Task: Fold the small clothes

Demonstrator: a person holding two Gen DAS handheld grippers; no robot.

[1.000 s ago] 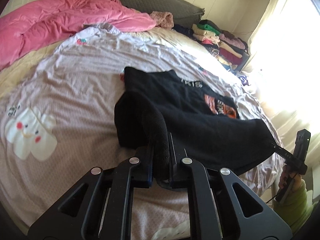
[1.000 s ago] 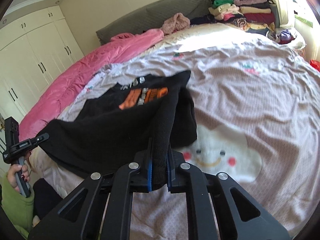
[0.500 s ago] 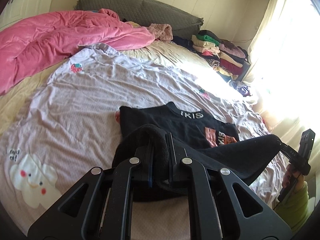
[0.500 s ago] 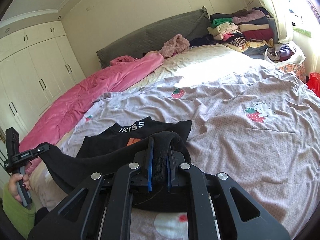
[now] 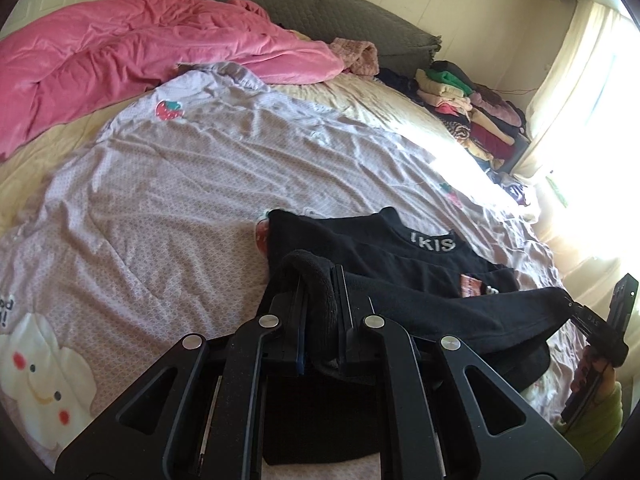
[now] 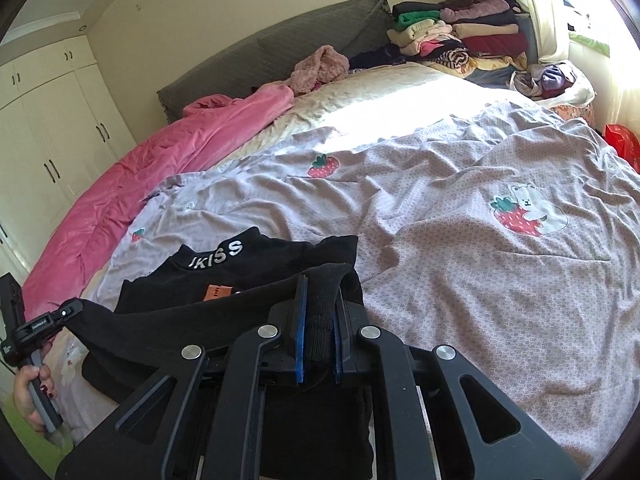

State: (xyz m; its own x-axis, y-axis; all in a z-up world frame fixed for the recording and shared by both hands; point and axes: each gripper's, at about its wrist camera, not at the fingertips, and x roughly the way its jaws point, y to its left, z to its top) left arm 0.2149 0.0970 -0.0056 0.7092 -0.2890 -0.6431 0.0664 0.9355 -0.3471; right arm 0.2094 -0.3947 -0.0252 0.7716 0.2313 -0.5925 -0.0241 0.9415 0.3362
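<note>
I have both tools clamped on the hem of the black sweater (image 5: pixel 400 264): the left gripper (image 5: pixel 320 296) pinches one bunched corner, the right gripper (image 6: pixel 318 320) the other, jaws nearly closed on the thick knit. Its collar end lies on the lilac bedsheet (image 5: pixel 168 200) while the hem hangs taut between my hands. It looks soft, floppy and fairly light, so I judge corner grips best, with tension to stop sagging.
</note>
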